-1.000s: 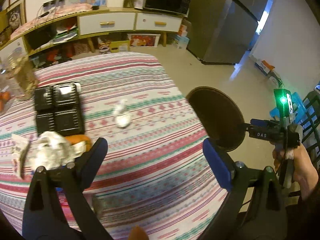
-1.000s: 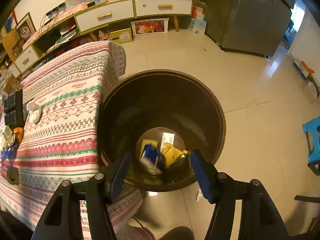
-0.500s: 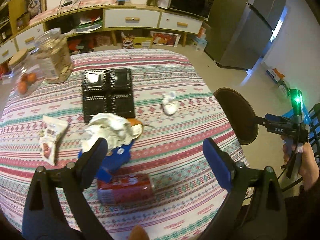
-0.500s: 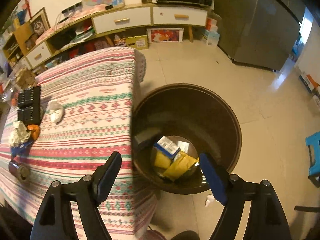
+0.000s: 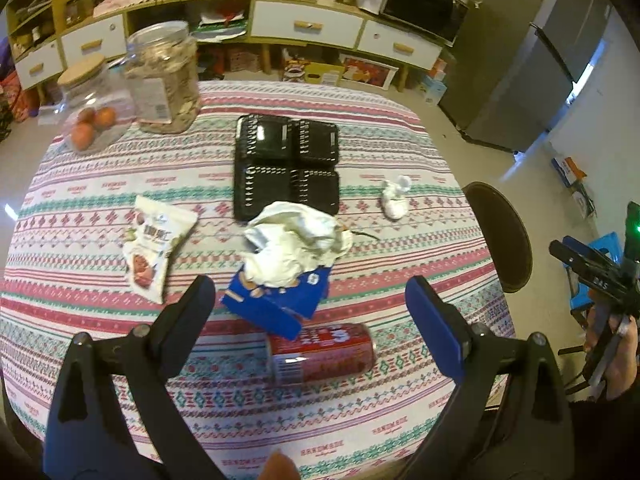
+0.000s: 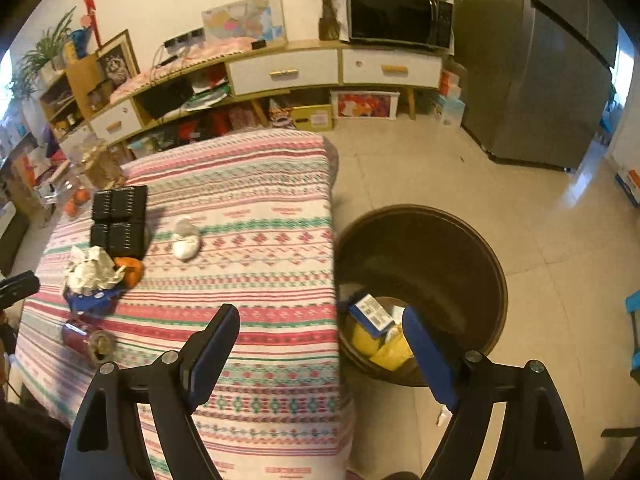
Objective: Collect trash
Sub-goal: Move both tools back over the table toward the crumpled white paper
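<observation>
Two jars sit at the table's far left: a cork-lidded jar (image 5: pixel 93 100) with orange fruit inside, and a taller clear jar (image 5: pixel 165 80) of pale flakes just beside it. Table (image 5: pixel 420 152) wears a striped pink/green/white cloth. Next rightward, snack pouch (image 5: pixel 154 248) lying flat, then black plastic tray (image 5: pixel 286 166) mid-table, with crumpled white paper (image 5: pixel 298 246) heaped at its near edge on top of a blue carton (image 5: pixel 276 306). Red can (image 5: pixel 322 354) on its side just in front of the carton. Small white tissue wad (image 5: pixel 394 200) alone toward the right edge. Left gripper (image 5: pixel 308 312) hangs above the can/carton area, jaws spread wide, nothing between them. Right of the table on the tiled floor: round dark bin (image 6: pixel 480 248), touching or nearly touching the cloth edge, already holding yellow wrappers and a blue-and-white box. Right gripper (image 6: pixel 320 344) is over the table corner and bin rim, jaws opening, empty. Back wall: long wood sideboard (image 6: pixel 280 72) with white drawers, cluttered shelves, microwave (image 6: pixel 400 16) on top, steel fridge (image 6: pixel 540 80) at far right.
</observation>
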A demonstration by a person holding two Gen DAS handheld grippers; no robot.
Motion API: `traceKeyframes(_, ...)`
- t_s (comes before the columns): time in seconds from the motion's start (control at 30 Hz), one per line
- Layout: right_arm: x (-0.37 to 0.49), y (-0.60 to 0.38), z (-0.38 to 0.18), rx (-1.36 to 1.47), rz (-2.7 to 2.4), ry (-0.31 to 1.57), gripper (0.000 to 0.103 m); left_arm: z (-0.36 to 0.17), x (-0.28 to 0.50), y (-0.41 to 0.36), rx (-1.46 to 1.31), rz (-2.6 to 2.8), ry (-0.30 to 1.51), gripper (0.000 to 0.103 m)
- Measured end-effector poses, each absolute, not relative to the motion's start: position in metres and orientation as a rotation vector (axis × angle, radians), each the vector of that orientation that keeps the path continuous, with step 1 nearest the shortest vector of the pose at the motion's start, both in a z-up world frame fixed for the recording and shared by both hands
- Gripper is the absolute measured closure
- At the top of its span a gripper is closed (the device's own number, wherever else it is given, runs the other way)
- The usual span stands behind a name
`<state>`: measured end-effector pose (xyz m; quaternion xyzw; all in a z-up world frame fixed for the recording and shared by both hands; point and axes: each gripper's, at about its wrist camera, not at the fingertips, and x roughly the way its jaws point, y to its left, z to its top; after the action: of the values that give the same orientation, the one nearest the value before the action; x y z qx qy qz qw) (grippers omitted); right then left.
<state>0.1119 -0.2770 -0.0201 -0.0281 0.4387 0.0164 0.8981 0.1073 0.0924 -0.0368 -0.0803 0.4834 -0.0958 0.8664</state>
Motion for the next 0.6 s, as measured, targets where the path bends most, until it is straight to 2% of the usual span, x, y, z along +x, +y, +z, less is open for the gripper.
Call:
traceKeyframes(0.4, 0.120, -0.244, -0.031, -0.079, 0.072, 0.939, 0.017, -0.061, 0.133, 0.120, -0.265, -0.202, 1.141, 0.008)
traceKeyframes(0.47, 0.122, -0.240, -0.034, -0.086, 0.074, 0.948, 0.017, -0.064, 0.141, 0.117, -0.236, -0.214, 1.146, 0.018)
traceKeyframes(0.6, 0.123, -0.235, -0.039, -0.101, 0.074, 0.957, 0.017, -0.075, 0.156, 0.103, -0.154, -0.229, 1.160, 0.026)
